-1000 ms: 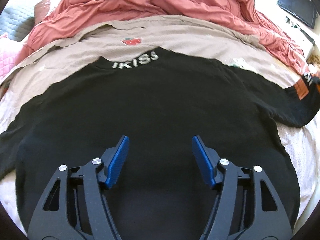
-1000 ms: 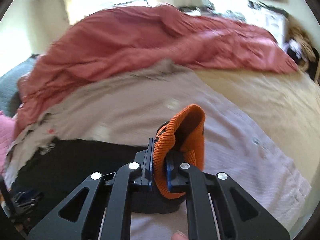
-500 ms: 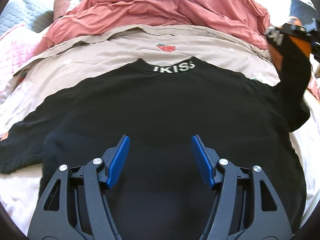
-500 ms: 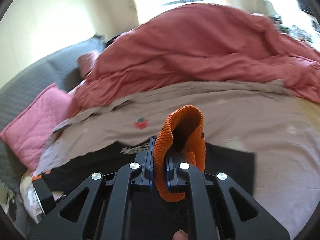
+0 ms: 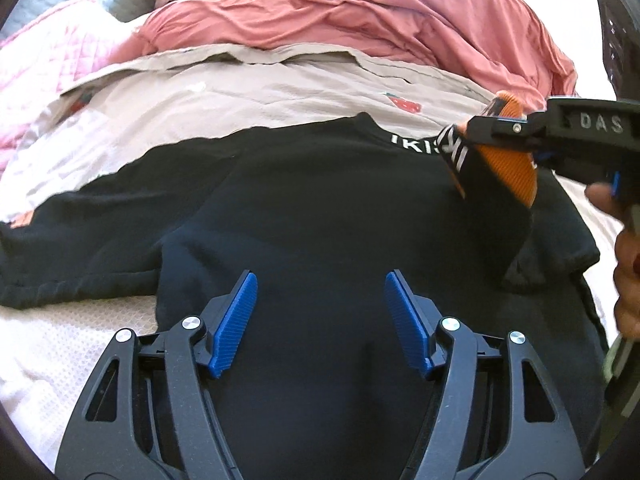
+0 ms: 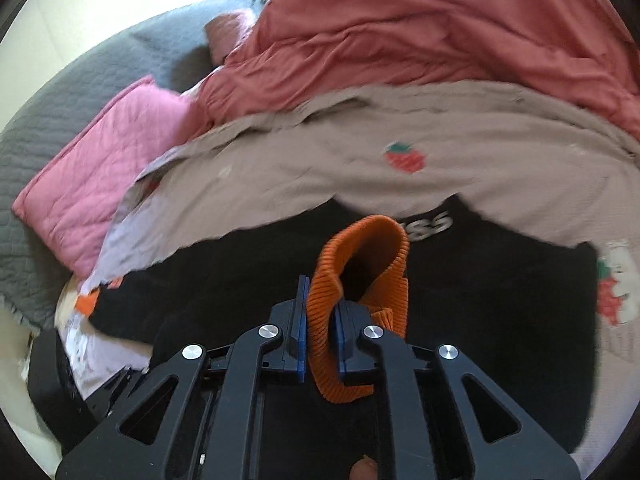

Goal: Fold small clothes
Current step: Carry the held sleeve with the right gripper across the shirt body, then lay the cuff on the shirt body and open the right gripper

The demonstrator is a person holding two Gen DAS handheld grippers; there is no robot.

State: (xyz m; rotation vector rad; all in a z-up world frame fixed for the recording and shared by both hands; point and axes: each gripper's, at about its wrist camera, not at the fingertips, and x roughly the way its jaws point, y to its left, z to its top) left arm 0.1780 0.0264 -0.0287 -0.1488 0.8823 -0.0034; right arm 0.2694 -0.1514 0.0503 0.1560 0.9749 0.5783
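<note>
From the left wrist view, we see our left tool (image 5: 320,322) hanging over the body of the black shirt (image 5: 320,220), which lies spread flat on the bed. Its blue pads (image 5: 236,322) stand well apart with nothing between them: the tool is released, and the black cloth fills the gap only as background below. The shirt's left sleeve stretches out to the left edge of the picture, ending in an orange patch. Beyond the collar, with its white lettering, lie the beige sheet (image 5: 260,96) printed with strawberries and the heaped red duvet (image 5: 360,12). At the upper right, our right tool (image 5: 532,140) reaches in from the side, carrying the shirt's orange cuff (image 5: 516,172) above the collar area, the black sleeve trailing down from it to the shirt's right shoulder. A hand (image 5: 624,248) shows at the right edge.

From the right wrist view, the right tool (image 6: 320,336) has the ribbed orange cuff (image 6: 368,264) pinched between its pads, and its jaws are opening while the cloth sits between them. The cuff curls up ahead of the tool, just short of the lettered collar. The pink pillow (image 6: 100,172) and grey blanket (image 6: 60,100) lie far left.
</note>
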